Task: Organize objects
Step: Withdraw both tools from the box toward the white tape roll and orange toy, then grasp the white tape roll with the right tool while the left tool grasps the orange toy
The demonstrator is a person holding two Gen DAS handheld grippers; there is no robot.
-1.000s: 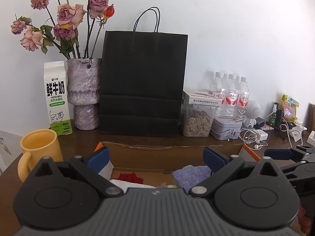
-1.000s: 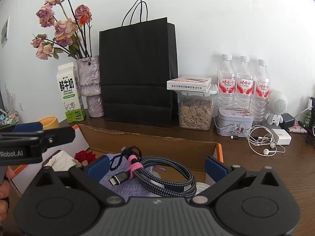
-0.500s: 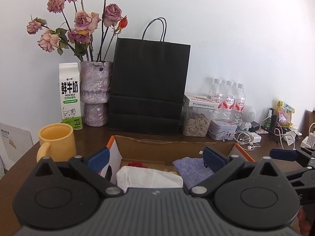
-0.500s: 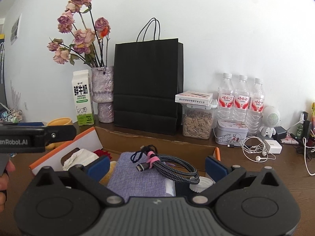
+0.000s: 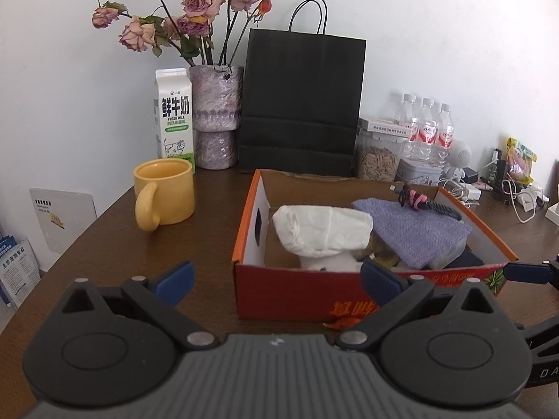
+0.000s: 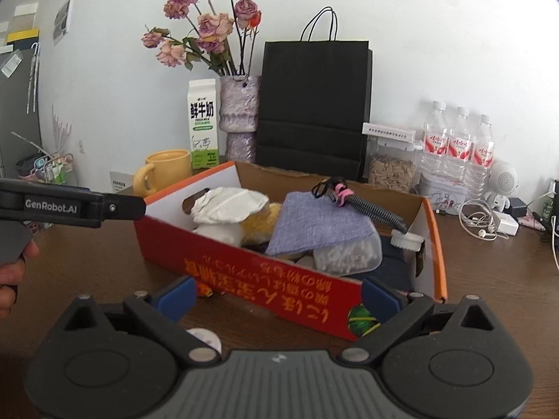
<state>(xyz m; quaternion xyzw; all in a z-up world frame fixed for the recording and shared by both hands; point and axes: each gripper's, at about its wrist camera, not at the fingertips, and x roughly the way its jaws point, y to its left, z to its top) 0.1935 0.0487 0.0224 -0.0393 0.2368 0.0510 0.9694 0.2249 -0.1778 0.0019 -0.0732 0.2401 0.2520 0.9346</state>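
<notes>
A red cardboard box [image 5: 297, 296] with orange rims stands on the brown table; it also shows in the right wrist view [image 6: 265, 293]. In it lie a white paper-wrapped bundle [image 5: 321, 230], a purple cloth [image 5: 415, 234] and a coiled braided cable with a pink tie [image 5: 422, 202]. The right wrist view shows the bundle [image 6: 227, 206], cloth [image 6: 321, 223], cable [image 6: 367, 206] and a clear jar of white pieces [image 6: 346, 255]. My left gripper [image 5: 276, 279] is open and empty, in front of the box. My right gripper [image 6: 276, 296] is open and empty, in front of the box's near wall.
A yellow mug [image 5: 164, 195], milk carton [image 5: 174, 115], vase of dried roses [image 5: 215, 115] and black paper bag [image 5: 300, 104] stand behind and left of the box. Seed jar [image 6: 391, 171], water bottles [image 6: 457, 146], tin and earphones [image 6: 478, 220] crowd the back right.
Both grippers have drawn back and up from above the box's contents. The whole box, with its red front wall, now shows ahead of them. Both stay open and empty.
</notes>
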